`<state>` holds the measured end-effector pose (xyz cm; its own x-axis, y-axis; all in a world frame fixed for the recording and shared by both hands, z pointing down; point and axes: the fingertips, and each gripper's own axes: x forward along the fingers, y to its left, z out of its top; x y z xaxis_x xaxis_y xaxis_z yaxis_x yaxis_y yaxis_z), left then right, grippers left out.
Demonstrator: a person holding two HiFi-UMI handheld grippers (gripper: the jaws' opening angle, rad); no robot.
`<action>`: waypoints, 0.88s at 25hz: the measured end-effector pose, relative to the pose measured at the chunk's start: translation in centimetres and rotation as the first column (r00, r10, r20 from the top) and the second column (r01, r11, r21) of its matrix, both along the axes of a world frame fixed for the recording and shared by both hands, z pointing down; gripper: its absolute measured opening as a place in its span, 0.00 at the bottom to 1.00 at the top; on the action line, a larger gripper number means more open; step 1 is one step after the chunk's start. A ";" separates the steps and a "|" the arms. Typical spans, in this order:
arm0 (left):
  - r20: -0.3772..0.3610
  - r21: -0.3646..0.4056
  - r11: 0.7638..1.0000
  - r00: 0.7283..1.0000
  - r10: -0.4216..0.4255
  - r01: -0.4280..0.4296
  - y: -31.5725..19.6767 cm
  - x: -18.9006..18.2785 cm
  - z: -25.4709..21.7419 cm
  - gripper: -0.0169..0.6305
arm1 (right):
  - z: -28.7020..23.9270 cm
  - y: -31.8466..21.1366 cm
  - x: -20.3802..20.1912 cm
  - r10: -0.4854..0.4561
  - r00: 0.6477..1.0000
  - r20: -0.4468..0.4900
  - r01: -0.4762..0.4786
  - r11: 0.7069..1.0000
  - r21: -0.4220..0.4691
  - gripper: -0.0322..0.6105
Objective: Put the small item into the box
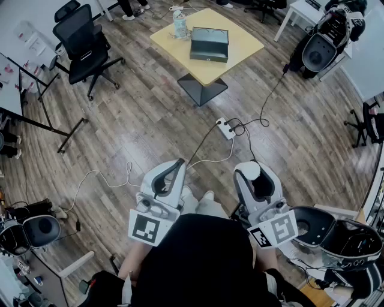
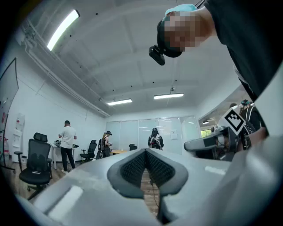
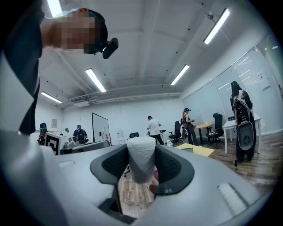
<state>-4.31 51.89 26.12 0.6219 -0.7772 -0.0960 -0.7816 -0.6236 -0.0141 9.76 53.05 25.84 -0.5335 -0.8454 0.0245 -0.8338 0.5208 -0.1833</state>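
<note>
Far off in the head view, we see the dark rectangular box [image 1: 209, 44] on the yellow square tabletop [image 1: 240, 45]. Left gripper view: our left gripper [image 2: 146, 152] has its jaws together, empty. Right gripper view: our right gripper [image 3: 141, 150] clamps the small white cylindrical item [image 3: 141, 162], so carrying and placing remain.

A black office chair [image 1: 84, 39] stands on the wood floor [image 1: 138, 114] off the yellow table's [image 1: 240, 45] left corner. A pale canister [image 1: 179, 24] stands at that table's far left edge. A white power strip [image 1: 226, 128] lies on the floor before the table's base, with cables [image 1: 243, 125] looping from it. A rounded black-and-white device [image 1: 321, 48] sits beside the white desk [image 1: 297, 12]. People [image 2: 67, 143] stand near the far wall.
</note>
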 end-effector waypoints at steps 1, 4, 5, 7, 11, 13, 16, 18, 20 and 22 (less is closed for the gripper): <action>0.010 -0.003 1.000 1.000 -0.002 0.002 0.4 0.0 0.1 0.03 | 0.0 0.3 -0.1 -0.003 1.000 0.001 0.003 1.000 0.000 0.33; 0.031 -0.008 1.000 0.999 -0.008 0.008 1.3 -0.2 0.5 0.03 | 0.0 1.0 -0.5 -0.012 1.000 0.006 0.012 1.000 -0.002 0.33; 0.033 -0.009 1.000 0.999 -0.011 0.011 1.4 -0.4 0.6 0.03 | 0.0 1.1 -0.8 -0.015 1.000 0.010 0.015 1.000 -0.002 0.33; 0.032 -0.015 1.000 0.999 -0.019 0.020 1.3 -1.1 0.7 0.03 | -0.1 1.0 -1.4 -0.022 1.000 0.016 0.022 1.000 -0.004 0.33; 0.021 -0.021 0.999 0.999 -0.030 0.031 0.9 -2.5 1.1 0.03 | 0.3 0.9 -2.9 -0.034 0.999 0.014 0.034 0.999 -0.009 0.33; 0.020 -0.016 0.999 0.999 -0.031 0.032 0.8 -3.0 1.2 0.03 | 0.4 0.9 -3.6 -0.034 0.999 0.014 0.035 0.999 -0.008 0.33; 0.022 -0.015 0.999 0.999 -0.034 0.034 0.4 -3.8 1.5 0.03 | 0.5 0.7 -4.5 -0.039 0.999 0.005 0.039 0.999 -0.002 0.33; 0.024 -0.018 0.999 0.999 -0.033 0.033 0.2 -4.5 1.7 0.03 | 0.7 0.5 -5.1 -0.041 0.999 -0.003 0.041 0.999 0.000 0.33; 0.025 -0.018 0.999 0.999 -0.032 0.032 -0.2 -5.1 1.9 0.03 | 0.8 0.2 -5.7 -0.040 0.999 -0.006 0.040 0.999 0.000 0.33; 0.017 -0.018 0.999 0.999 -0.034 0.035 -0.5 -5.7 1.8 0.03 | 0.9 0.0 -6.3 -0.038 0.999 -0.008 0.038 0.999 -0.005 0.33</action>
